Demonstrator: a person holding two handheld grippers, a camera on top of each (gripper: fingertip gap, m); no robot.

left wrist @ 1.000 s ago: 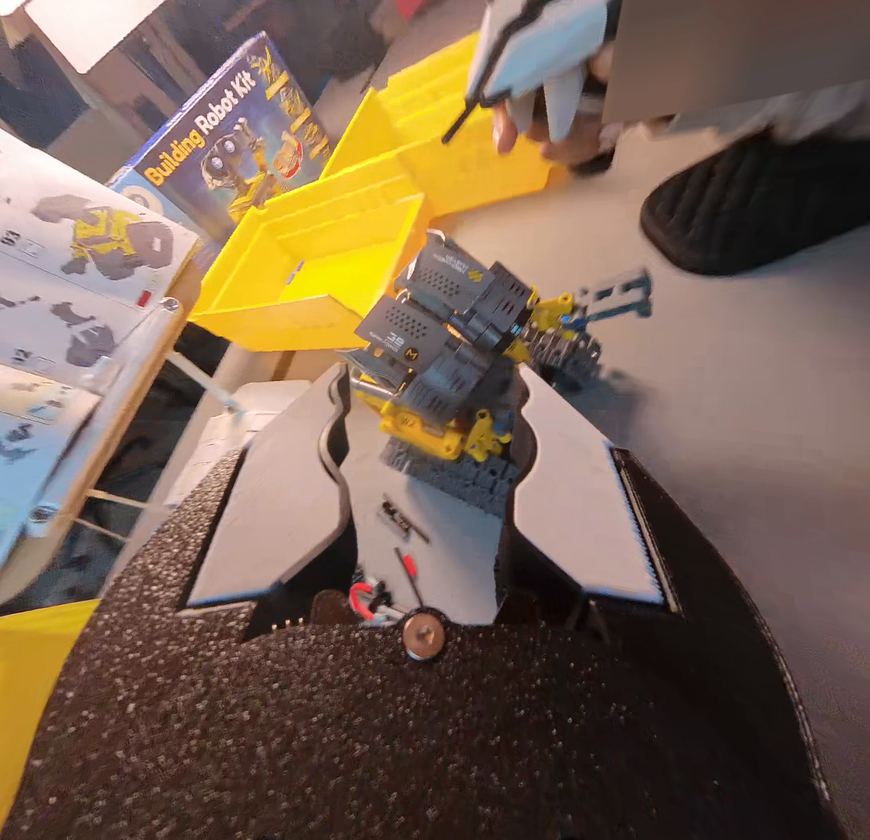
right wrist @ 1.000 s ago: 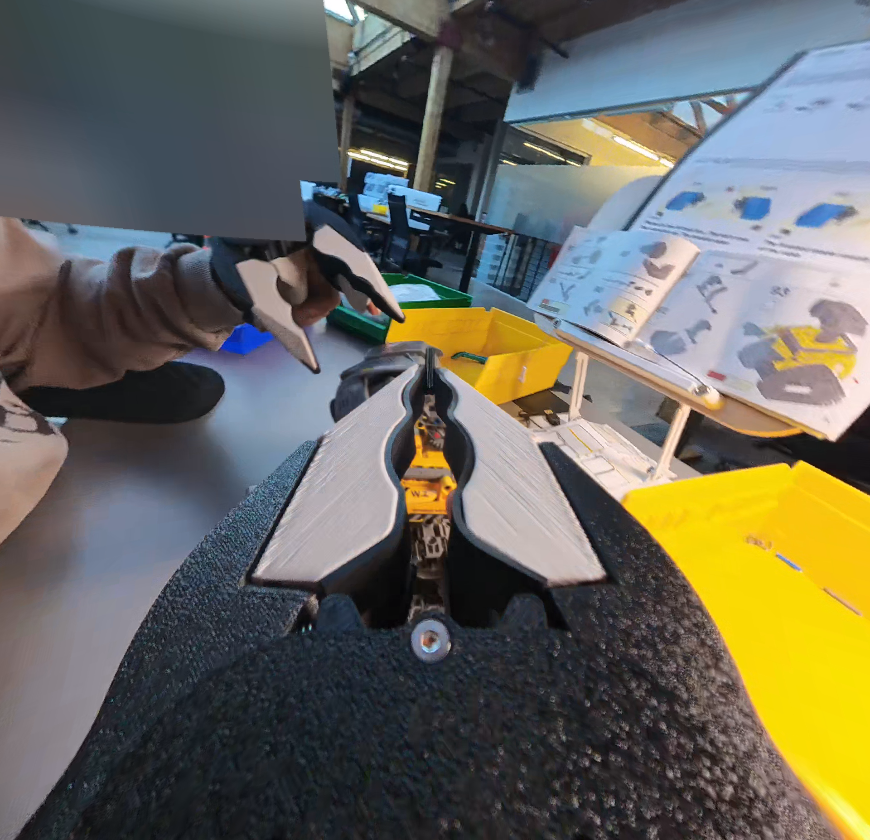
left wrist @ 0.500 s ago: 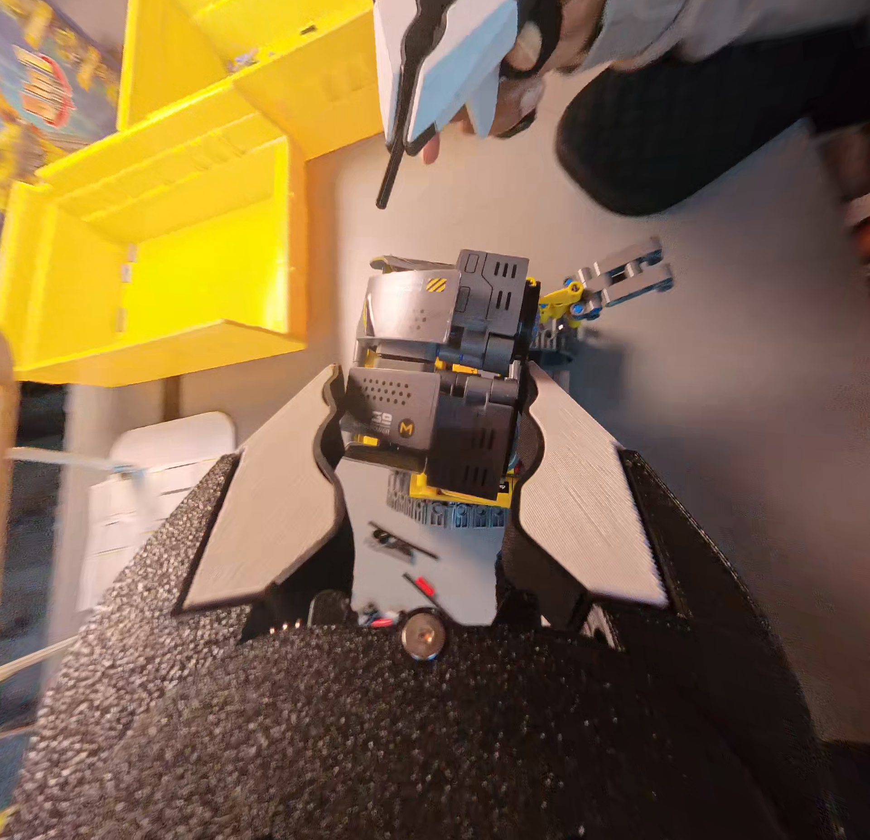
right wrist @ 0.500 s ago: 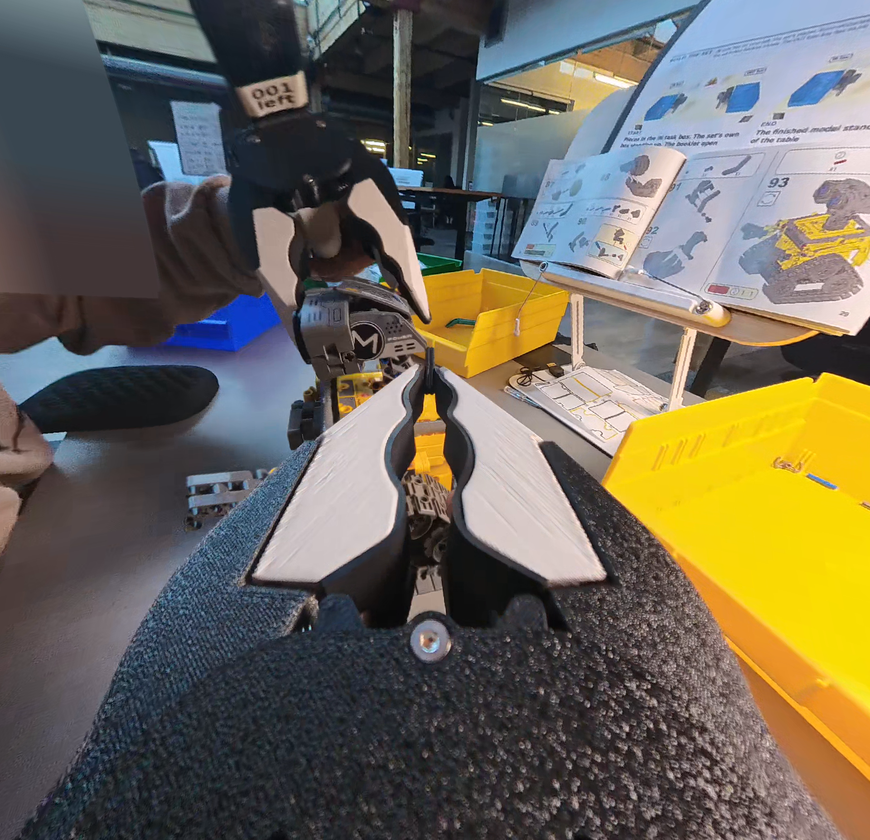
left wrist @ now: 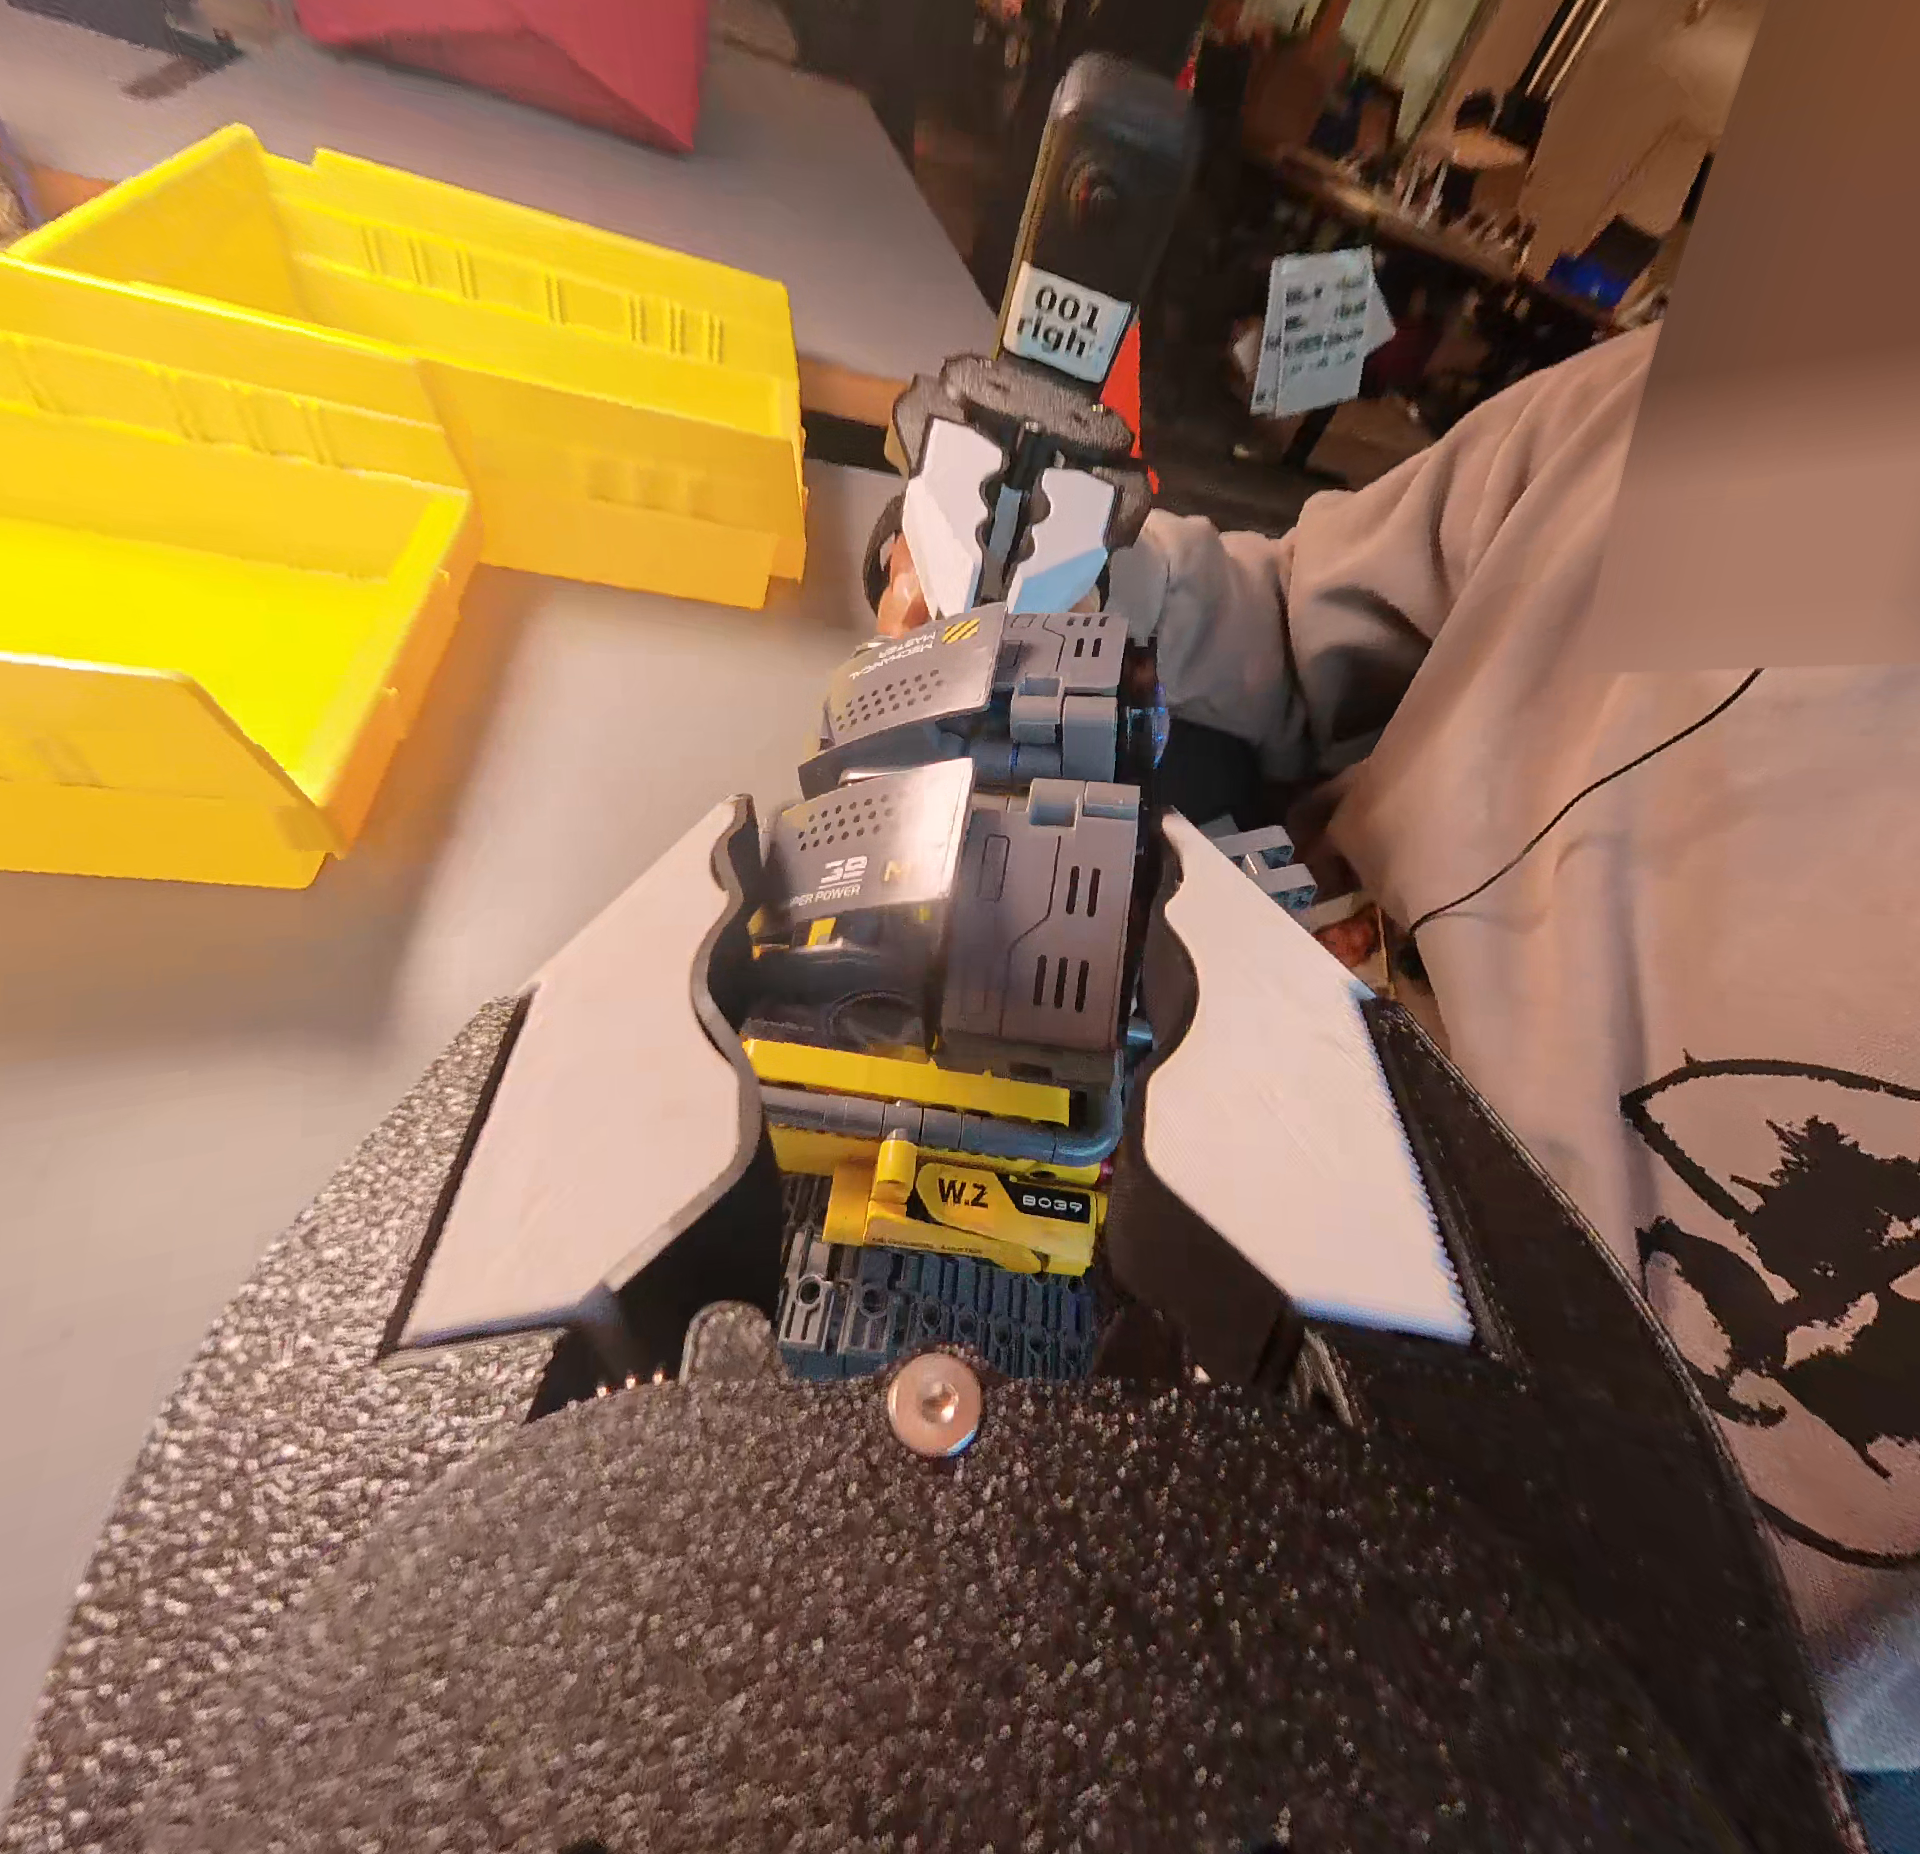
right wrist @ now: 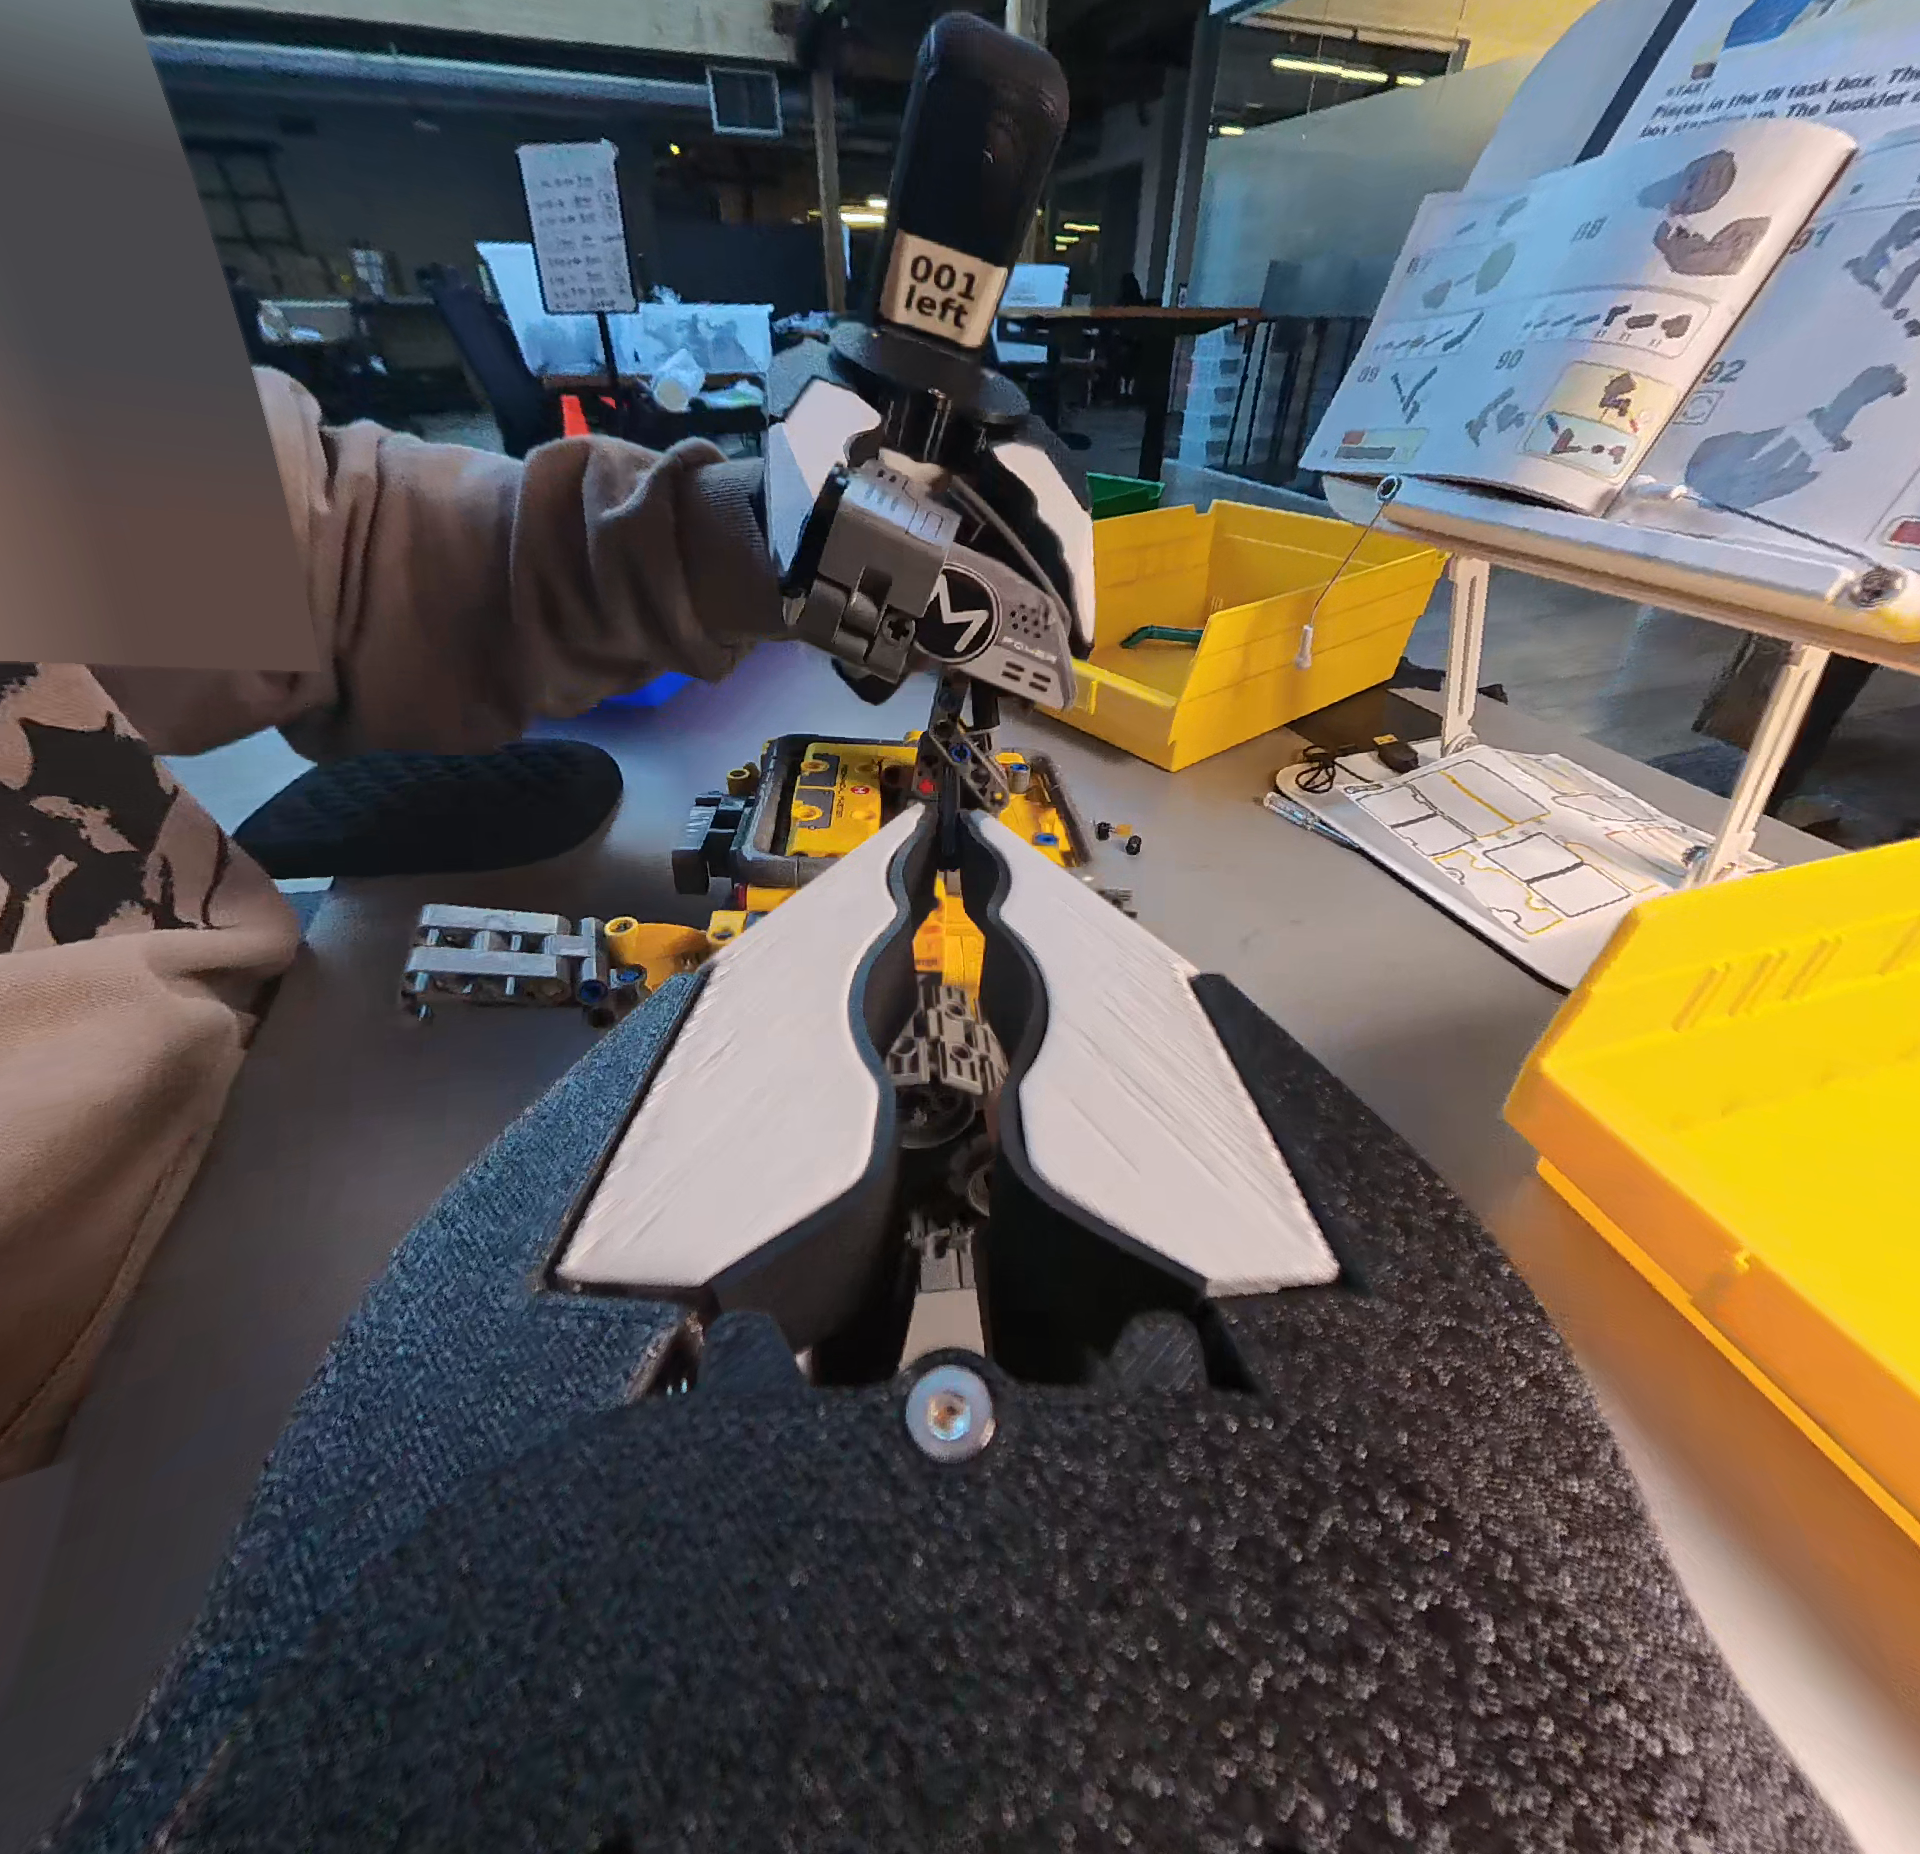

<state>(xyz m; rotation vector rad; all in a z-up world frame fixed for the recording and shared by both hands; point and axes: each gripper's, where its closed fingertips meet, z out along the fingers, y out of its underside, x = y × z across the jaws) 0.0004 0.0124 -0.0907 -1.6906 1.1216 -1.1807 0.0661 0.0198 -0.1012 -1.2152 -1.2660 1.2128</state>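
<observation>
A brick-built robot model stands on the grey table, with a yellow tracked body and a grey head. My left gripper is shut on the head from both sides. The right wrist view shows that gripper from the front, holding the head tilted over the body. My right gripper is shut on a thin black rod. It hovers just above and in front of the model. In the left wrist view the right gripper sits just beyond the head's far end, with the rod between its fingers.
Yellow bins stand left of the model; others stand behind it and at the near right. An open booklet on a stand rises over a paper sheet. A loose grey brick arm, a black pad and a person's sleeve lie left. The tips of one gripper are about 8 centimeters away from the tips of the other.
My left gripper moved onto the model's head, closed on it and dropped to a flatter angle. My right gripper, still shut on the rod, came in close to the head.
</observation>
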